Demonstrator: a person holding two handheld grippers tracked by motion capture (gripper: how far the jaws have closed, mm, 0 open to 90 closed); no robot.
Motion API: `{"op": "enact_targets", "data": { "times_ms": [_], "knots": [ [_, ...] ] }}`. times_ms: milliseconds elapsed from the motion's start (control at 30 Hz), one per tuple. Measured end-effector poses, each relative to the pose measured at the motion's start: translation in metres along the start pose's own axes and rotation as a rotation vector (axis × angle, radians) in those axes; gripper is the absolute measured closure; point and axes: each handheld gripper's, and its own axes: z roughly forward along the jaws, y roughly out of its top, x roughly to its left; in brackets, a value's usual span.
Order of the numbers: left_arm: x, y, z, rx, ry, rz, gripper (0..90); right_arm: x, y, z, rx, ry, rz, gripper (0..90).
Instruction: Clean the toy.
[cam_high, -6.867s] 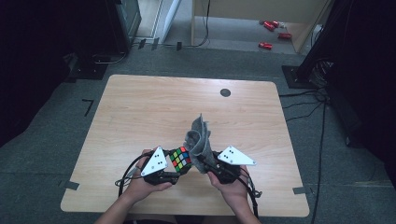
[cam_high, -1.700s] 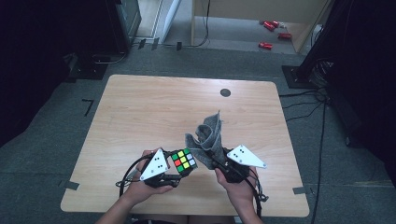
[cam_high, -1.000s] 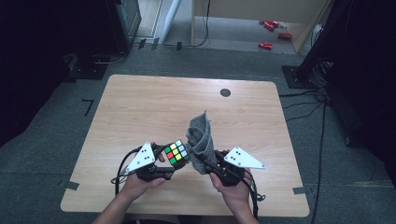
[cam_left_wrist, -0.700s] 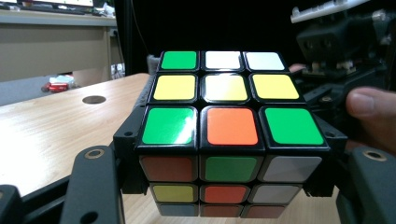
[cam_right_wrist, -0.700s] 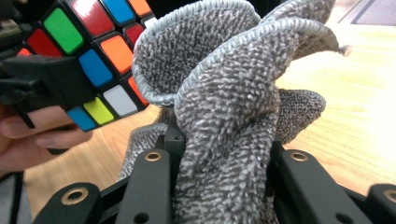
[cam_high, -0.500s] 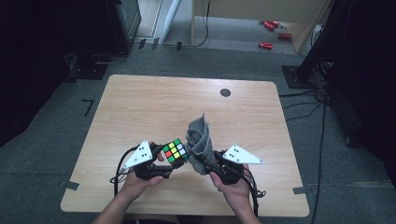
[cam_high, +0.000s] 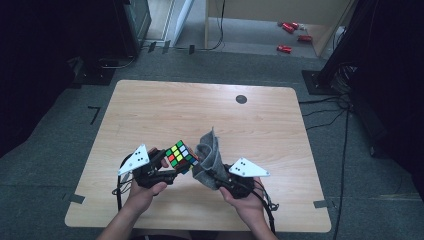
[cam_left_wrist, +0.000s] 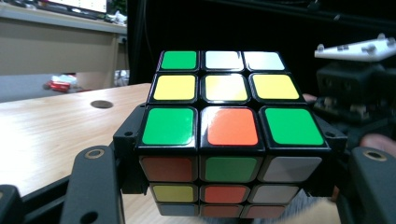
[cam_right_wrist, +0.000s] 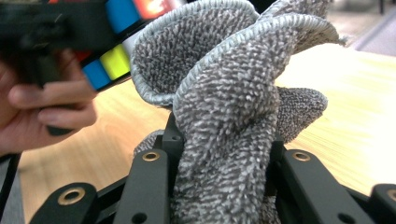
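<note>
— Where is the puzzle cube (cam_high: 181, 155) found?

— It is held above the surface (cam_high: 165, 110), near the front edge and a little left of the middle. It is clamped between the jaws of the left gripper (cam_high: 167, 170), tilted in the high view. In the left gripper view the cube (cam_left_wrist: 224, 130) is seen with green, white, yellow and orange squares on top, pressed at both sides by the black jaws.

— And the grey cloth (cam_high: 207, 157)?

— It is bunched upright just beside the cube, on its right, and appears to be touching it. It is gripped by the jaws of the right gripper (cam_high: 212, 175). In the right gripper view the cloth (cam_right_wrist: 224, 140) is seen squeezed between the two jaws, its folds rising above them, with a corner of the cube (cam_right_wrist: 112, 60) against it at the upper left.

— What else is seen?

— A dark round hole (cam_high: 241, 99) is set in the surface near the far edge. Red objects (cam_high: 290, 35) are lying on the floor beyond.
</note>
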Motion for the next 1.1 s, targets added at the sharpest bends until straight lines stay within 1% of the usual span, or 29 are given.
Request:
{"op": "enact_targets", "data": {
  "times_ms": [67,167,233,300,333,367,400,433,467,500,533,567,600,633,700,733,800,900,933,967,1000,1033,1067,1100],
  "knots": [
    [-0.003,-0.001,0.002,0.01,-0.011,0.008,34.0,0.009,-0.001,0.004,0.002,0.03,-0.045,66.0],
    [-0.005,-0.002,0.005,0.026,-0.013,0.012,34.0,0.025,-0.003,0.011,0.022,0.089,-0.091,65.9],
    [-0.003,-0.002,0.005,0.034,0.0,0.001,34.0,0.035,-0.005,0.015,0.046,0.133,-0.118,65.9],
    [0.0,-0.002,0.003,0.037,0.015,-0.006,34.0,0.043,-0.007,0.019,0.071,0.178,-0.156,65.9],
    [0.001,-0.001,0.002,0.033,0.021,-0.008,34.0,0.047,-0.008,0.021,0.082,0.186,-0.184,65.9],
    [0.002,0.0,0.001,0.028,0.027,-0.013,34.0,0.05,-0.009,0.022,0.092,0.18,-0.211,65.9],
    [0.003,0.0,0.0,0.02,0.029,-0.019,34.0,0.051,-0.009,0.022,0.102,0.17,-0.221,65.8],
    [0.003,0.001,-0.002,0.016,0.029,-0.023,34.0,0.048,-0.009,0.022,0.105,0.158,-0.222,65.8],
    [0.004,0.002,-0.003,0.013,0.029,-0.022,34.0,0.044,-0.008,0.021,0.101,0.134,-0.207,65.8],
    [0.004,0.003,-0.003,0.012,0.024,-0.024,34.0,0.038,-0.006,0.018,0.091,0.102,-0.181,65.9],
    [0.003,0.003,-0.003,0.012,0.016,-0.027,34.0,0.031,-0.005,0.015,0.069,0.069,-0.142,65.6],
    [0.002,0.002,-0.002,0.013,0.008,-0.027,34.0,0.024,-0.003,0.011,0.033,0.049,-0.099,65.2],
    [0.001,0.002,0.0,0.016,0.0,-0.025,34.0,0.019,-0.001,0.007,-0.002,0.039,-0.06,65.3],
    [-0.001,0.001,0.001,0.021,-0.009,-0.02,34.0,0.017,0.0,0.005,-0.018,0.037,-0.05,65.2],
    [-0.004,0.0,0.004,0.027,-0.021,-0.012,34.0,0.021,0.001,0.005,-0.016,0.043,-0.081,65.2],
    [-0.005,0.0,0.005,0.029,-0.026,-0.015,34.0,0.025,0.0,0.006,-0.009,0.058,-0.092,65.2],
    [-0.004,-0.001,0.005,0.037,-0.024,-0.018,34.0,0.034,-0.003,0.012,0.017,0.098,-0.115,65.2],
    [-0.002,-0.002,0.005,0.04,-0.01,-0.031,34.0,0.048,-0.008,0.019,0.061,0.17,-0.193,65.0],
    [-0.002,-0.001,0.004,0.04,-0.007,-0.03,34.0,0.051,-0.01,0.02,0.068,0.192,-0.213,64.9],
    [-0.001,-0.001,0.003,0.038,-0.005,-0.031,34.0,0.052,-0.01,0.021,0.072,0.204,-0.225,64.9],
    [-0.001,0.0,0.003,0.031,-0.005,-0.031,34.0,0.052,-0.01,0.021,0.076,0.203,-0.231,64.9],
    [-0.001,0.001,0.002,0.027,-0.005,-0.034,34.0,0.049,-0.009,0.02,0.075,0.193,-0.227,64.9],
    [0.0,0.001,0.001,0.024,-0.006,-0.033,34.0,0.045,-0.008,0.018,0.066,0.175,-0.212,65.0],
    [0.001,0.001,0.0,0.023,-0.006,-0.035,34.0,0.038,-0.006,0.015,0.054,0.146,-0.189,65.1]
  ]
}}
